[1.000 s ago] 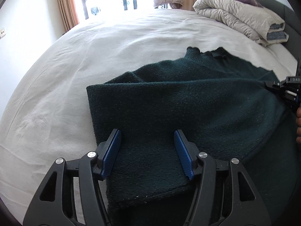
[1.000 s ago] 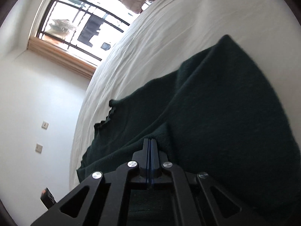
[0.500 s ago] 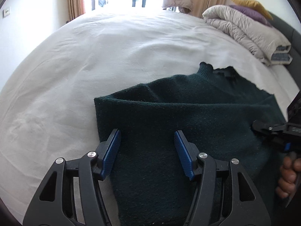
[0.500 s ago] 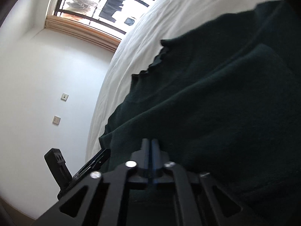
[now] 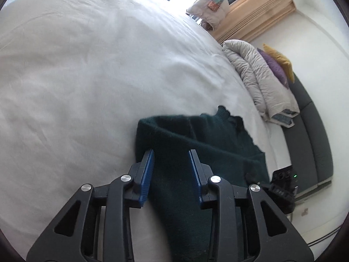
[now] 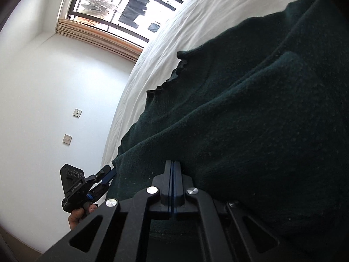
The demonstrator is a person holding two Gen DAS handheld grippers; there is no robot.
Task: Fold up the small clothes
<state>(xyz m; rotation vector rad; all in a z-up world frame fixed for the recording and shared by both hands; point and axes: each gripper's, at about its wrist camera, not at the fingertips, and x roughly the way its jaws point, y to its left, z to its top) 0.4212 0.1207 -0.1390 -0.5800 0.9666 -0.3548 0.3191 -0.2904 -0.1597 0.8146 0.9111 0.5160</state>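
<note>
Sweater (image 5: 196,152), dark green and knitted, lies on the white bed (image 5: 87,76), at the near edge of the mattress, with its frilled neckline toward the far side. It looks partly folded: one thick layer is doubled over another, with a soft ridge running across it.

The left gripper (image 5: 171,174) hangs over the near left part of the sweater. Its blue pads (image 5: 146,176) stand a moderate way apart and are closing, with green knit lying between them; the pads do not appear to press the fabric yet. In the right wrist view the same gripper (image 6: 108,175) shows at the sweater's left edge, with a person's hand (image 6: 79,215) wrapped round its grip.

The right gripper (image 6: 172,168) is fully closed, its blue pads pressed flat together. The sweater bulges right against the fingertips, but I cannot tell whether any cloth is pinched between them.

Far along the bed a grey duvet (image 5: 257,76) is folded in a heap, with a purple cushion (image 5: 273,67) and a yellow cushion (image 5: 281,62) behind it. Beyond the bed are a window (image 6: 130,6) and peach curtains (image 5: 257,15).
</note>
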